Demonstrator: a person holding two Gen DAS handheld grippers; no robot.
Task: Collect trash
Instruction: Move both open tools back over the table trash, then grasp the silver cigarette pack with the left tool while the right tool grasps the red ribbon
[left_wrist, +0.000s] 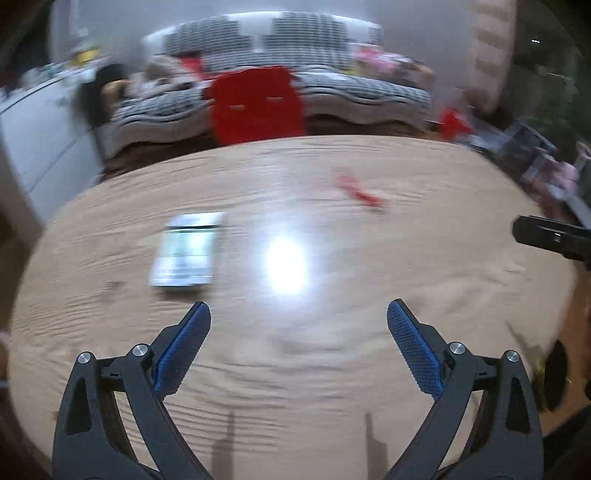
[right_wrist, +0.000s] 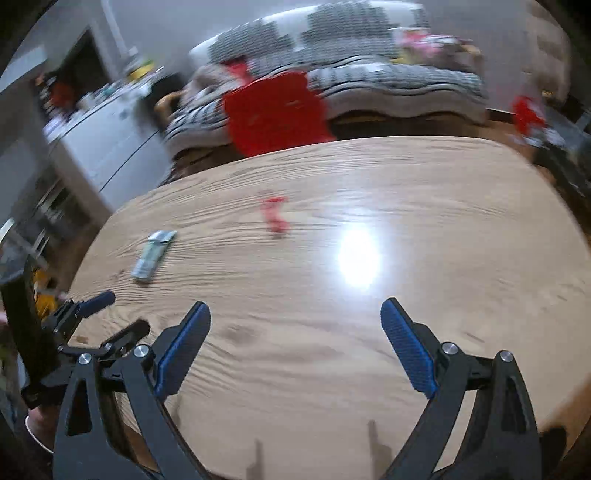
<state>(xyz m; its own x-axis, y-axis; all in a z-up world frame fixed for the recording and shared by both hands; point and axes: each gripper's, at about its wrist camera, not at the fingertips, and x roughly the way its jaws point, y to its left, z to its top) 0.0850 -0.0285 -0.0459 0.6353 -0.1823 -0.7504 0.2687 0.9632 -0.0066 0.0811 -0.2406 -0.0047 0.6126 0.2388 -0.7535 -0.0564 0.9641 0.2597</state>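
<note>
A silver-green wrapper (left_wrist: 186, 253) lies flat on the wooden table (left_wrist: 295, 350), just ahead and left of my left gripper (left_wrist: 298, 314), which is open and empty above the table. It also shows in the right wrist view (right_wrist: 153, 254) at the left. A small red wrapper (left_wrist: 362, 192) lies farther back to the right; in the right wrist view the red wrapper (right_wrist: 275, 216) is ahead and left of my right gripper (right_wrist: 295, 312), open and empty. The left gripper (right_wrist: 110, 314) shows at that view's left edge. The right gripper's tip (left_wrist: 550, 236) shows at the left view's right edge.
A red chair (left_wrist: 256, 105) stands behind the table's far edge. A sofa with a checked cover (left_wrist: 280, 70) is beyond it. A white cabinet (left_wrist: 40, 129) is at the left. A bright lamp glare (left_wrist: 286, 264) sits mid-table. Both views are motion-blurred.
</note>
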